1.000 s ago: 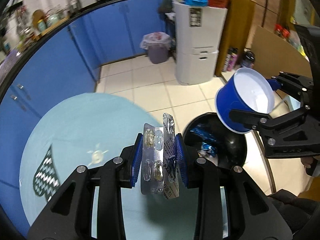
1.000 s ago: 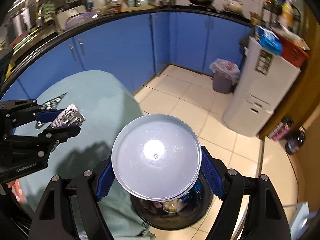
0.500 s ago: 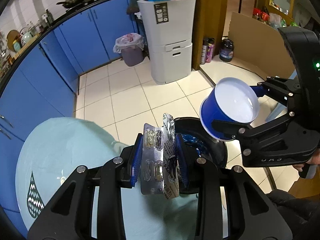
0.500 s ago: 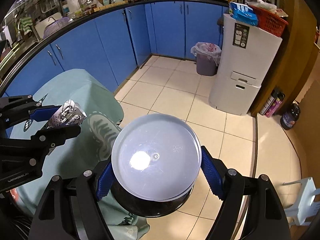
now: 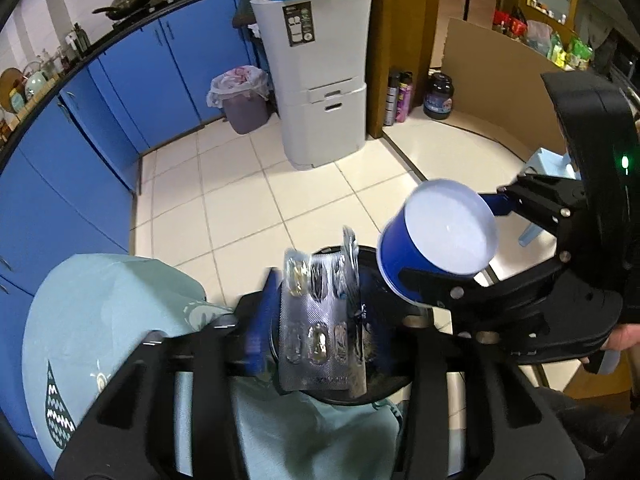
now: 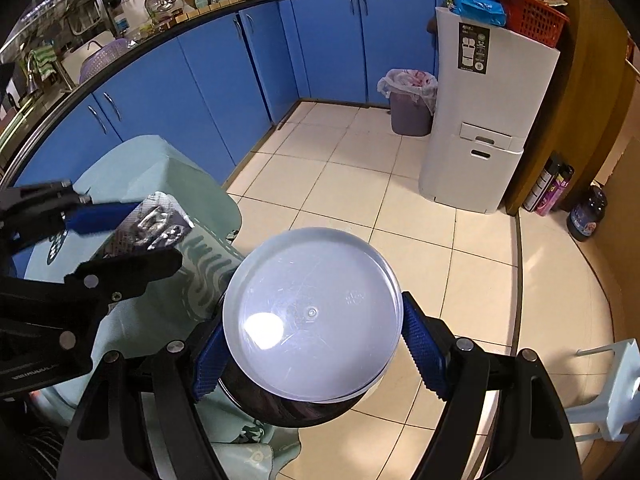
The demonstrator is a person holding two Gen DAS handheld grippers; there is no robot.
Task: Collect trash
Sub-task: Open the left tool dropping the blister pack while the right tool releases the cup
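Since the earlier frame, blister packs [image 5: 320, 320] are being released over the black bin [image 5: 384, 384] by the opening left hand-held gripper [image 5: 320, 344]; the blue cup [image 5: 436, 240] is being clenched by the right hand-held gripper [image 6: 312, 344], undumped.

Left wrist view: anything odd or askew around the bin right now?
Mostly expected. The left gripper jaws are opening with the blister packs between them, loose and splayed over the black bin. The right gripper holds the blue cup tipped on its side, mouth up toward the camera. No spill visible.
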